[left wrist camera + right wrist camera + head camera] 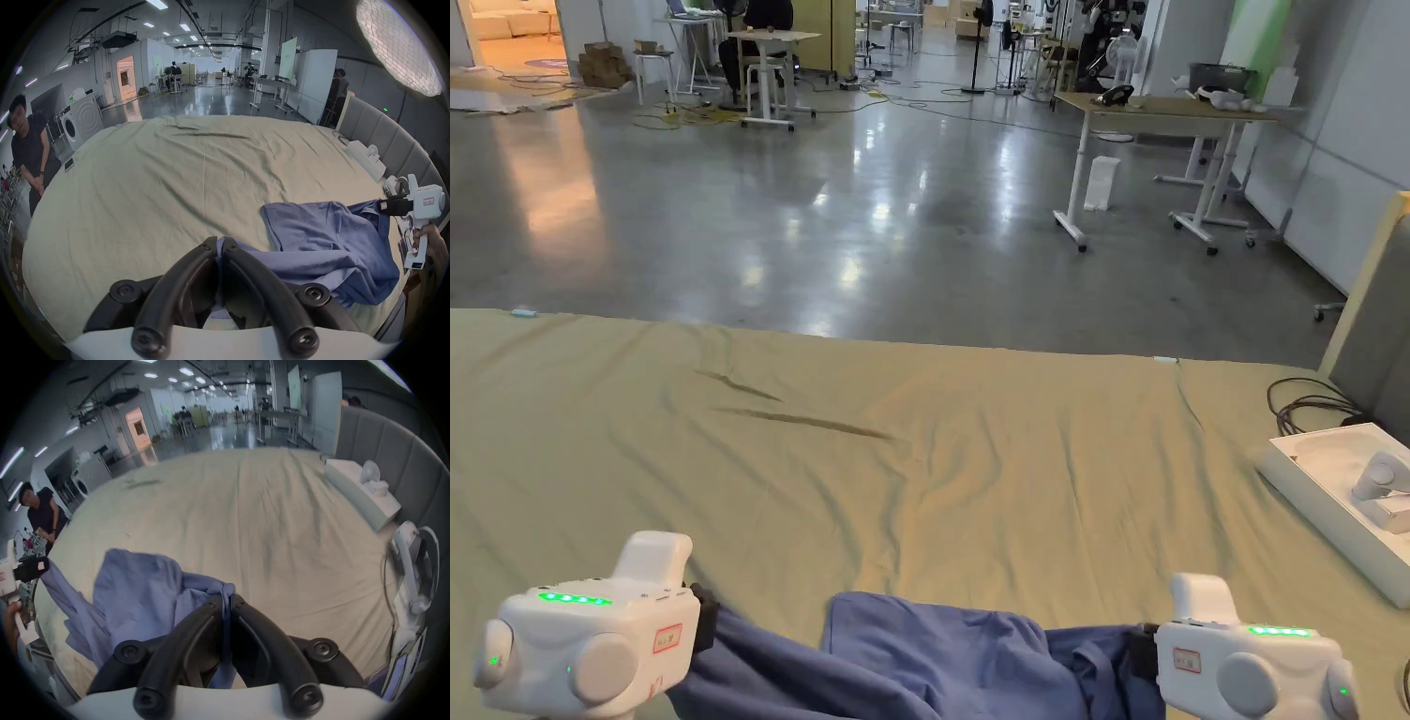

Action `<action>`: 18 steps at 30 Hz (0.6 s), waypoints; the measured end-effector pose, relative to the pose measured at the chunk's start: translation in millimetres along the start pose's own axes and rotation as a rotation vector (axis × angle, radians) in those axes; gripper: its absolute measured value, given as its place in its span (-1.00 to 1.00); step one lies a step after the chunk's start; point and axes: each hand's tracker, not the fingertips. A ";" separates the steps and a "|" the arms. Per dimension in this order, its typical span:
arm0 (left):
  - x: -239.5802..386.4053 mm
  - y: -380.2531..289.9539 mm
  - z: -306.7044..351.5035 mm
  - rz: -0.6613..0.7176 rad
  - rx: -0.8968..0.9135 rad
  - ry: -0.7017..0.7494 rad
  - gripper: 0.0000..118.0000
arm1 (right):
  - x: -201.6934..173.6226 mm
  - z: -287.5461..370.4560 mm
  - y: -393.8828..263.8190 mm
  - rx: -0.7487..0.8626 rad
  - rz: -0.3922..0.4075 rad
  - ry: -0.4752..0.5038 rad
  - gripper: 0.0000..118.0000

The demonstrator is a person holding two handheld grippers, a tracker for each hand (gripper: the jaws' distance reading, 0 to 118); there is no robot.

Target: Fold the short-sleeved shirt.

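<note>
While we hold it at two points: the blue short-sleeved shirt (937,656) hangs slack between our grippers at the near edge of the olive bed sheet (919,450), most of its cloth bunched on the sheet and some trailing off the near edge.

Left gripper (220,241): jaws pressed together on a fold of the blue cloth, which runs down between them; from these fingertips the rest of the shirt lies off to the right.

Right gripper (227,595): jaws pressed together on a knotted-looking bunch of cloth; from these fingertips the shirt spreads away to the left.

Long axis: we judge it runs side to side, from one pinch to the other, roughly along the near edge of the sheet; which part of the garment each pinch holds we cannot tell.

Nearer hand: neither, since both already grip; in the head view the two grippers sit at about the same height, well apart.

Pose: both grippers point forward over the sheet, jaws roughly level, handles held from below; the hand (428,241) on the right gripper shows in the left gripper view.

Open ground: ahead of both sets of fingertips lies bare sheet with a few creases.

Step in hand, as we judge: spreading the shirt flat before any fold.

What the move turns on: drawing the pinches apart along that axis, then forward, so the slack middle lays out.

Nearby: a white tray (1331,506) sits beyond the right fingertips, well clear.
</note>
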 end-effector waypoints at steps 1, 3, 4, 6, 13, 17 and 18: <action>-0.3 3.9 5.4 -0.005 0.016 0.000 -0.91 | -2.4 11.8 4.8 0.051 0.017 -0.015 -0.93; -1.5 11.8 17.4 -0.011 0.039 -0.006 -0.91 | -6.7 34.4 15.0 0.143 0.031 -0.022 -0.94; -2.2 17.6 26.9 -0.014 0.065 0.001 -0.91 | -8.5 46.8 21.4 0.173 0.036 -0.039 -0.94; -5.1 27.9 40.3 -0.022 0.095 -0.001 -0.91 | -10.6 70.5 34.4 0.256 0.037 -0.043 -0.95; -35.2 78.6 89.3 -0.006 0.219 0.047 -0.91 | -10.4 144.2 90.0 0.446 0.059 -0.131 -0.95; -53.3 111.0 121.1 0.012 0.274 0.095 -0.91 | -3.4 171.3 120.8 0.496 0.053 -0.166 -0.95; -59.8 119.4 127.8 0.018 0.283 0.104 -0.91 | -2.1 177.9 127.7 0.504 0.060 -0.170 -0.95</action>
